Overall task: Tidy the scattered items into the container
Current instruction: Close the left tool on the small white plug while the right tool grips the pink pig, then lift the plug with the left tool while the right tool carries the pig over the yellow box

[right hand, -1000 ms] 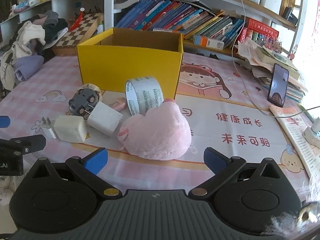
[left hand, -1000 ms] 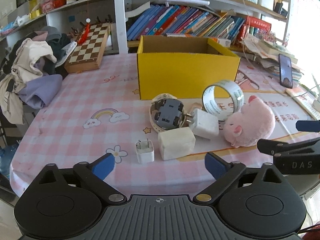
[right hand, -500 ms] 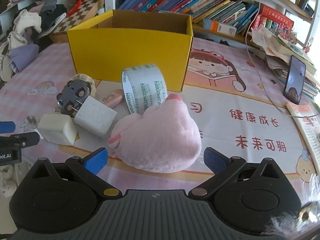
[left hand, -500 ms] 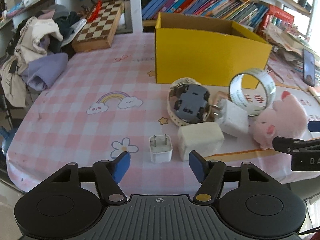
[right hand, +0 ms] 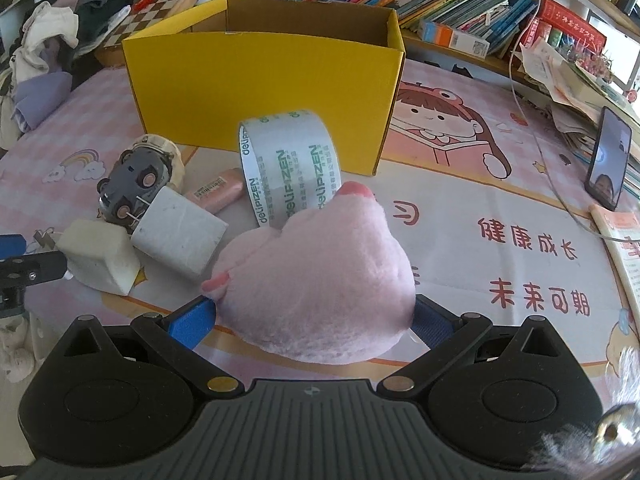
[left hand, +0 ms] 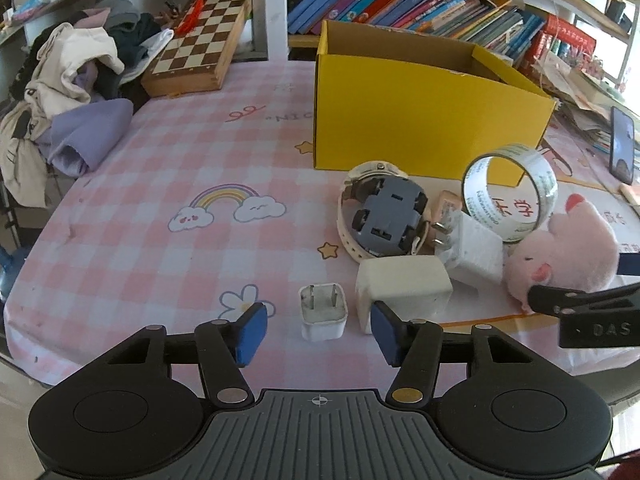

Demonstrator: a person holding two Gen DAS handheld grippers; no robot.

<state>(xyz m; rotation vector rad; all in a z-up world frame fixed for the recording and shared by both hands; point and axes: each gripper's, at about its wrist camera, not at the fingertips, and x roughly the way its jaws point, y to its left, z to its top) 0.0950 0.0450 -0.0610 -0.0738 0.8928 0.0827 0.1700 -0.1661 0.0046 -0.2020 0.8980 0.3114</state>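
Note:
A small white plug (left hand: pixel 323 312) lies between the blue pads of my left gripper (left hand: pixel 318 334). The jaws are closing, with a gap on both sides of the plug. Beyond it are a white block (left hand: pixel 402 288), a larger white charger (left hand: pixel 470 248), a grey toy car (left hand: pixel 390 216) in a watch strap, a tape roll (left hand: pixel 508 196) and the yellow box (left hand: pixel 420 112). The pink plush (right hand: pixel 320 280) sits between the fingers of my right gripper (right hand: pixel 312 320), which stands wide open around it. A pink tube (right hand: pixel 220 191) lies by the tape roll (right hand: pixel 290 172).
A chessboard (left hand: pixel 196 56) and a pile of clothes (left hand: pixel 72 76) are at the far left of the pink checked table (left hand: pixel 160 184). A phone (right hand: pixel 608 156) leans on stacked papers at the right, with a cable across the mat. Book shelves stand behind the box.
My left jaws have narrowed a lot and moved forward and down to straddle the small plug. My right gripper has advanced, so the plush now lies between its fingers.

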